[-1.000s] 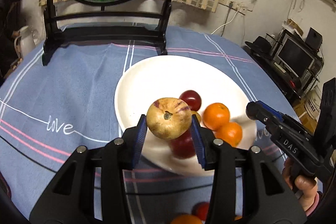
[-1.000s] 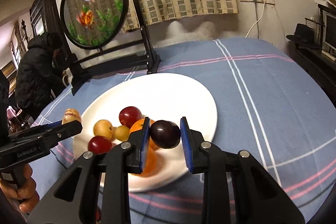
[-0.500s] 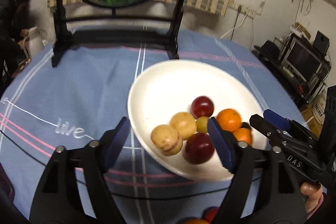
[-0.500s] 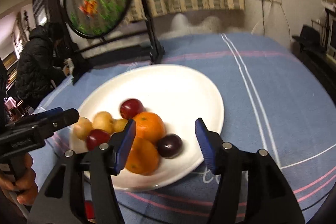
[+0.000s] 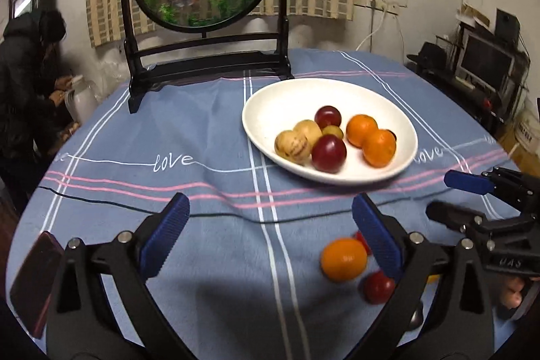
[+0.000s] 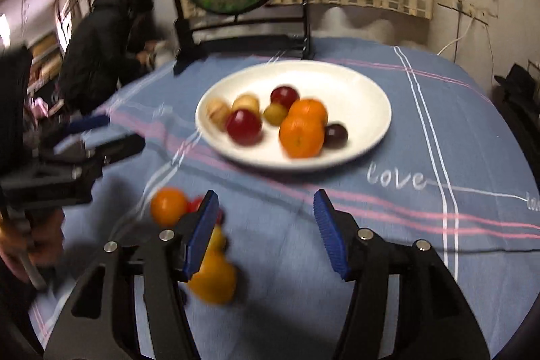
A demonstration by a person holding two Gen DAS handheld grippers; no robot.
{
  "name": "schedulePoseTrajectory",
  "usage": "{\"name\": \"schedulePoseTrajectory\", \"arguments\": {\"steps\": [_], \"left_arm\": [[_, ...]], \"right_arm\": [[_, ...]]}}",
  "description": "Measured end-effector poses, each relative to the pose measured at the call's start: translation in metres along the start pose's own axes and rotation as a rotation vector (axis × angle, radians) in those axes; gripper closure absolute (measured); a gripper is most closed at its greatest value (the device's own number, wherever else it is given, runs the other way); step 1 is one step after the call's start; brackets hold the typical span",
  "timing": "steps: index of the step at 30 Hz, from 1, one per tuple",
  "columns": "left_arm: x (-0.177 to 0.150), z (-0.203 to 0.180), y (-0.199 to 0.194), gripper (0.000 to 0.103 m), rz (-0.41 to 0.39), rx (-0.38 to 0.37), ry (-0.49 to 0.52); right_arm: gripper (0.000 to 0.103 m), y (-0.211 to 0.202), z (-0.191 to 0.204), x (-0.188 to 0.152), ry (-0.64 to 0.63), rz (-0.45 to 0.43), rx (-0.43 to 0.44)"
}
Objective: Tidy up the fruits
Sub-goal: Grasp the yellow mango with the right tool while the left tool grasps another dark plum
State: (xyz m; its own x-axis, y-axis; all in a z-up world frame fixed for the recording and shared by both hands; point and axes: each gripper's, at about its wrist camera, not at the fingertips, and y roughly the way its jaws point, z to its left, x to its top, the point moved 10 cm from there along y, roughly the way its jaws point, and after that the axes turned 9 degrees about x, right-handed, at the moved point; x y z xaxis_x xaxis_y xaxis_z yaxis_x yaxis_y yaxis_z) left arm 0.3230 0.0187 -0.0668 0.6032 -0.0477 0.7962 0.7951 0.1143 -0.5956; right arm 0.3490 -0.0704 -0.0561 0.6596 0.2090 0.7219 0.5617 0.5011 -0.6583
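From your left wrist, your left gripper [image 5: 270, 233] stood wide apart with nothing between its pads; its jaws had just been opening. The white plate [image 5: 270, 110] sat past the middle of the tablecloth [image 5: 168, 123], toward its far right, holding two tan fruits [image 5: 293, 146], two red plums [image 5: 329, 153], a small yellow-green fruit [image 5: 334, 132] and two oranges [image 5: 378, 146]. A dark fruit behind the oranges showed only as a sliver. Near the cloth's near edge, a loose orange [image 5: 343, 258] and a red fruit [image 5: 378, 287] lay partly behind your right-hand finger [image 5: 378, 242], with another red one almost fully hidden. A red phone [image 5: 33, 282] was cut off at the near left edge. Your right gripper [image 5: 452, 194] entered from the right, its hand barely visible.

From your right wrist, everything was motion-blurred. Your right gripper [image 6: 265, 233] was parted and empty. Here the dark plum [image 6: 335, 135] showed whole beside the oranges [image 6: 301, 134]. Two yellow fruits [image 6: 212, 279] lay half hidden behind the left-hand finger [image 6: 200, 235], unseen from the other camera. The phone did not appear.
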Motion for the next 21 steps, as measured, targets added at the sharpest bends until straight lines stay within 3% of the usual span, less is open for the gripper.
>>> {"name": "schedulePoseTrajectory", "arguments": {"steps": [8, 21], "left_arm": [[-0.006, 0.01, -0.003, 0.004, 0.023, -0.004, -0.044], [-0.007, 0.008, -0.006, 0.004, 0.021, 0.006, -0.031]], "right_arm": [[0.044, 0.003, 0.023, -0.024, -0.015, 0.094, 0.105], [0.057, 0.019, 0.035, -0.044, -0.043, 0.184, 0.115]]}}
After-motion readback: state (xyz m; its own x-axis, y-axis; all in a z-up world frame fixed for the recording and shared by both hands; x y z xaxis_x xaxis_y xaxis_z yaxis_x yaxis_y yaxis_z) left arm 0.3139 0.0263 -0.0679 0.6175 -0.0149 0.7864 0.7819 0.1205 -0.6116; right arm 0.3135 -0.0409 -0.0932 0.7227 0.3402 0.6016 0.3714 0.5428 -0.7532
